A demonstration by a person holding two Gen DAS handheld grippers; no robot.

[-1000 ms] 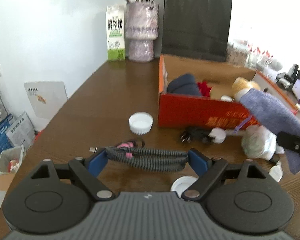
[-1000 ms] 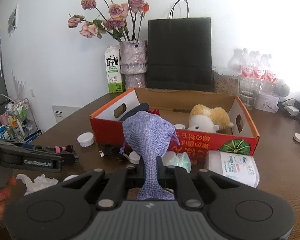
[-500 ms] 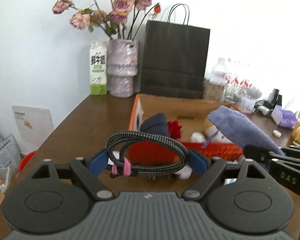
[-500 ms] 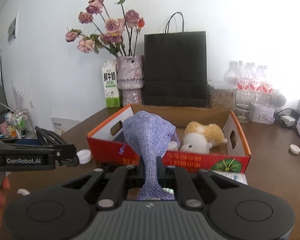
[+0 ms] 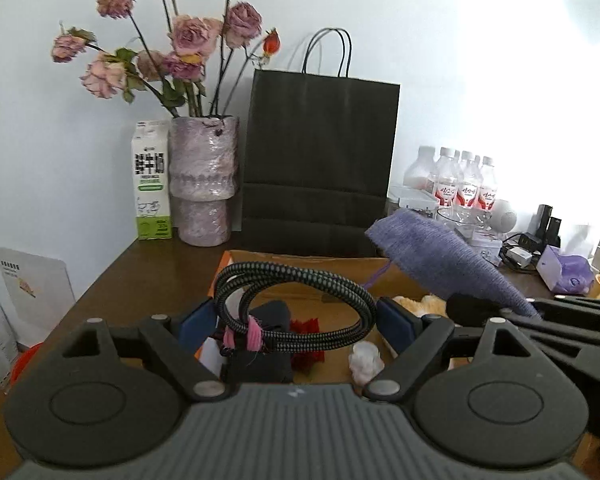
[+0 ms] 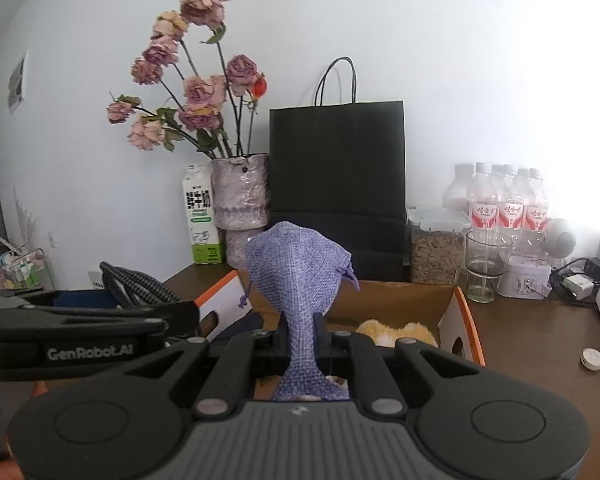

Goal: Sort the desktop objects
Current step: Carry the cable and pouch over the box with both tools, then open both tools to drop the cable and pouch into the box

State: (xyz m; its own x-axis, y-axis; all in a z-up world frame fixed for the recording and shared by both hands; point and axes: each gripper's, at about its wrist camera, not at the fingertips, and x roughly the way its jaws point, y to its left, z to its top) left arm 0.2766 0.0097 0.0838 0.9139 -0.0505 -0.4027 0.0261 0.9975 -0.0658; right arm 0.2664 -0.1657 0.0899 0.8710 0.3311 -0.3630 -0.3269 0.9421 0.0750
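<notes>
Orange-edged cardboard is forming the open box (image 6: 462, 312) sitting on the dark wooden counter (image 6: 540, 340), and inside it a tan plush toy (image 6: 396, 330), a dark navy fabric bundle (image 5: 272, 314), a red cloth scrap (image 5: 306, 326) and a small white crumpled lump (image 5: 366, 358) are lying. Behind the box a black paper carrier bag (image 5: 320, 160), a mauve vase of dried pink roses (image 5: 204, 184) and a white-and-green milk carton (image 5: 152, 180) are standing against the wall.

The left tongs (image 5: 296, 318) are standing wide, their blue pads pressing on either end of a coiled black-and-grey braided cable bound with a pink tie (image 5: 292, 304); the coil is hanging above the near part of the box. The right tongs (image 6: 302, 334) are pinched nearly closed on the neck of a lavender woven drawstring pouch (image 6: 296, 272), which is sticking upright above the box. Both pairs are pointing slightly downward toward the box, side by side, the left just beside the right.
</notes>
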